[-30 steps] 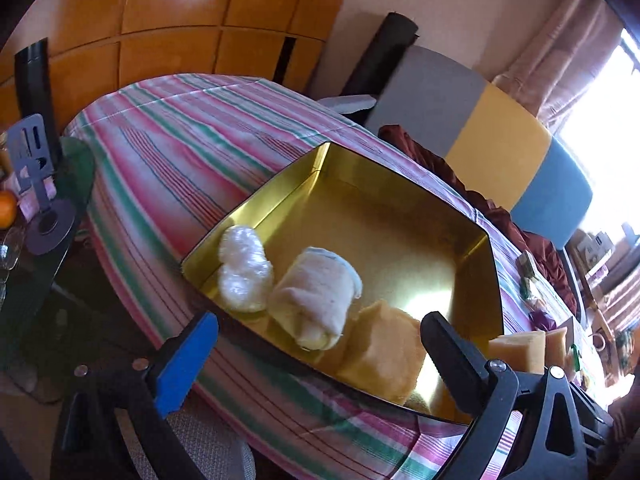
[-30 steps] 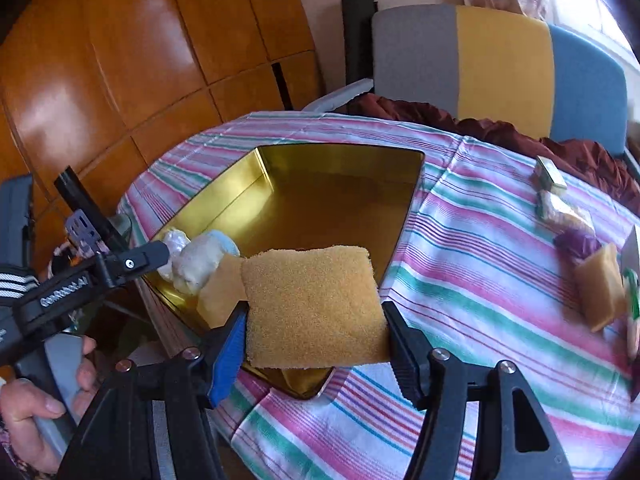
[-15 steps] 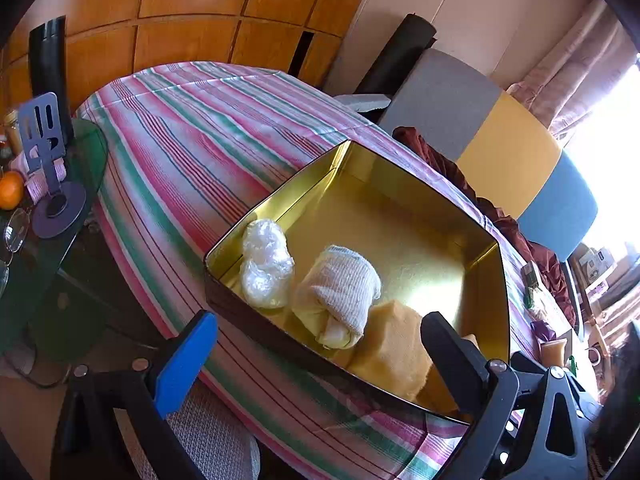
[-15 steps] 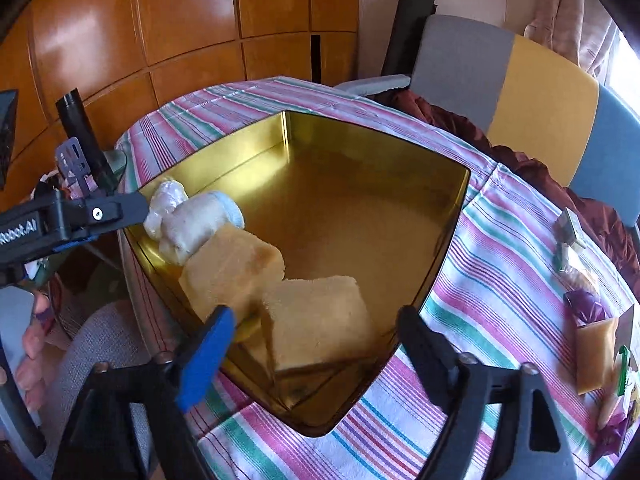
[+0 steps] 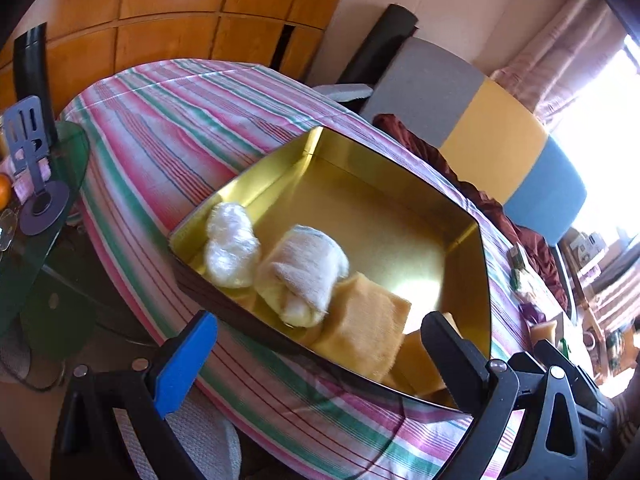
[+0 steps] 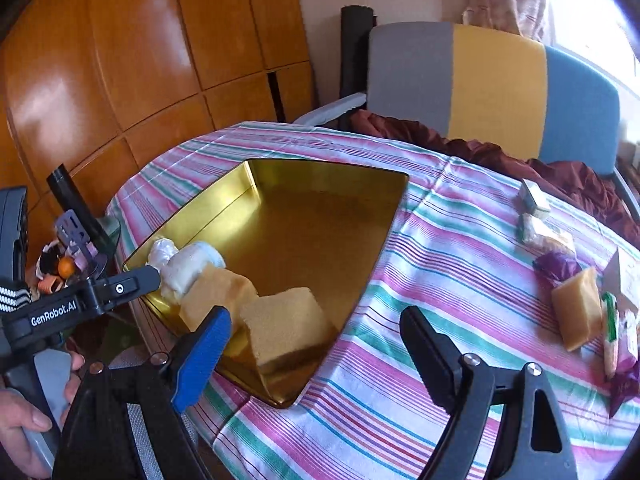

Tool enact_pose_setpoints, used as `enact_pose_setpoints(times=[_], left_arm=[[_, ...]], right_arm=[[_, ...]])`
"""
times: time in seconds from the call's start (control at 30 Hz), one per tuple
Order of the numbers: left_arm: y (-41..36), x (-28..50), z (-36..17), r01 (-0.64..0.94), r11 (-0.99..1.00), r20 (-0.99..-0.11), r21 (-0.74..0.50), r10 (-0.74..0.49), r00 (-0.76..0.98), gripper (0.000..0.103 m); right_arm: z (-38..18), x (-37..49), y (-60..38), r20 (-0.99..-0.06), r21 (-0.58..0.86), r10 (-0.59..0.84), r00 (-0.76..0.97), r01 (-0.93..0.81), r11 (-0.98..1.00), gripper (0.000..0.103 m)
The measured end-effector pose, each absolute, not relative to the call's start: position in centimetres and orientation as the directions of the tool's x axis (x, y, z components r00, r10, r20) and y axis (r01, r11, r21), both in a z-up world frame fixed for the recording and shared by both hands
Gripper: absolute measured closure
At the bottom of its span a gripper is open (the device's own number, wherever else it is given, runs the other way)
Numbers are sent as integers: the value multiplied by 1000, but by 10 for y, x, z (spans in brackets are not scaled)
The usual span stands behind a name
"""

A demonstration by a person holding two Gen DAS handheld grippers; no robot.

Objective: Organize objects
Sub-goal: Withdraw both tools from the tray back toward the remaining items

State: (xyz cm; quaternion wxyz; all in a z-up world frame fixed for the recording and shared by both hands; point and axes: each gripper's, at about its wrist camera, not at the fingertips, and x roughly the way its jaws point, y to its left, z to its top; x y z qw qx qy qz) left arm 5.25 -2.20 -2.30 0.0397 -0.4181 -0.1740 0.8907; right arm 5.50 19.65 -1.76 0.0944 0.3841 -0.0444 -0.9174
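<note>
A gold tin tray [image 5: 400, 184] [image 6: 320, 172] sits on the striped tablecloth. In its near corner lie a white plastic bundle [image 5: 230, 246], a rolled white cloth [image 5: 304, 272] [image 6: 188, 266] and two yellow sponges [image 5: 366, 326] [image 6: 286, 326]. My left gripper [image 5: 316, 344] is open and empty, hovering in front of the tray's near rim. My right gripper [image 6: 316, 340] is open and empty, just above the tray's near corner and the second sponge. Another yellow sponge [image 6: 578, 314] lies on the cloth to the right.
Small packets [image 6: 546, 234], a purple wrapper [image 6: 560, 264] and a green-and-white packet [image 6: 618, 328] lie on the cloth at right. A grey, yellow and blue chair [image 6: 496, 92] with a maroon cloth stands behind the table. A glass side table [image 5: 44, 184] is left.
My right gripper opened and let the sponge go into the tray beside the first sponge, then drew back. My left gripper stayed open near the tray's rim.
</note>
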Motion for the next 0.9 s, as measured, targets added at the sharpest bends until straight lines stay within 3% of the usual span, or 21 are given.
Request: enact_pose_setpoints(times=[0.6, 0.9], left_arm=[[66, 84, -8, -217, -933, -718, -288, 360, -596, 0], [118, 103, -8, -373, -896, -730, -240, 420, -539, 0]], right_arm=[[-38, 107, 290, -761, 157, -87, -643, -52, -986, 15], [-39, 138, 368, -777, 105, 49, -628, -205, -973, 15]])
